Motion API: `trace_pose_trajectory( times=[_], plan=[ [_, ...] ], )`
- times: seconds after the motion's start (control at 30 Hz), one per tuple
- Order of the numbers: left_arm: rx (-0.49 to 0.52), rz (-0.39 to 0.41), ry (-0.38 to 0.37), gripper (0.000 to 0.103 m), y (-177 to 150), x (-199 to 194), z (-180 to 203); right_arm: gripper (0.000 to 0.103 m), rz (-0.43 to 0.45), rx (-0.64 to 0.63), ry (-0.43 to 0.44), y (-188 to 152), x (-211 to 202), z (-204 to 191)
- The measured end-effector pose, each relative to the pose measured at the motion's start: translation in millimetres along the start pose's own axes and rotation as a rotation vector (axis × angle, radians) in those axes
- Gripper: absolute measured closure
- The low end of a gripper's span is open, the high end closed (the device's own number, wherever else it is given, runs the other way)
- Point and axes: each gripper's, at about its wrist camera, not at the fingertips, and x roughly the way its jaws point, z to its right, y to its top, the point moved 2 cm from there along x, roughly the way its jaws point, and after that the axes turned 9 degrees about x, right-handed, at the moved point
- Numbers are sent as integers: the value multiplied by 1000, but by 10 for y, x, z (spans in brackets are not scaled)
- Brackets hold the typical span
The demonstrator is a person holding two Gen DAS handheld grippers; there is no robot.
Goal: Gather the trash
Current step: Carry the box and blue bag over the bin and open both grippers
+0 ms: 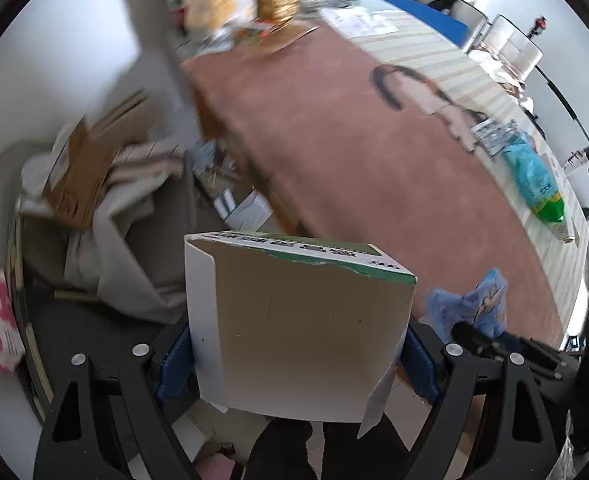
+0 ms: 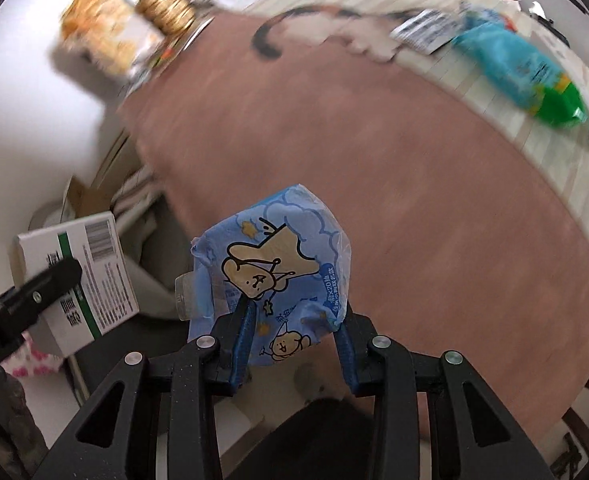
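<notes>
Cluttered office — long table (image 1: pixel 334 140), chairs (image 1: pixel 514 44)

Left gripper (image 1: pixel 298 354): matt black plastic arms, bright metal pivot pins, blue ribbed pads. Holds cardboard box (image 1: pixel 294 332); raw brown board inside, white coated flaps, printed green-and-white outer face, torn top edge.

Right gripper (image 2: pixel 294 344): same matt black plastic, blue pads. Pinches thin blue plastic wrapper (image 2: pixel 282 268); crinkled film, slightly glossy, cartoon print.

Table (image 2: pixel 374 152): matt reddish-brown cloth or felt-like cover, soft-looking; striped cream fabric along far edge.

Blue-green snack bag (image 2: pixel 522 72) at the far right edge: shiny plastic film.

Beside the table's left edge: plain brown corrugated cardboard (image 1: pixel 82 172), matt; beige cloth (image 1: pixel 134 216), folded, soft.
</notes>
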Motion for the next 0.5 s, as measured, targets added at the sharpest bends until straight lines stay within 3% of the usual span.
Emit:
trace_pose_trajectory(
  times=[0.23, 0.5],
  plan=[
    [-127, -132, -12, 17, -755, 773, -679, 64, -134, -42, -26, -869, 824, -319],
    [-280, -278, -106, 17, -1333, 2373, -1223, 64, -254, -86, -91, -1224, 2350, -247]
  ],
)
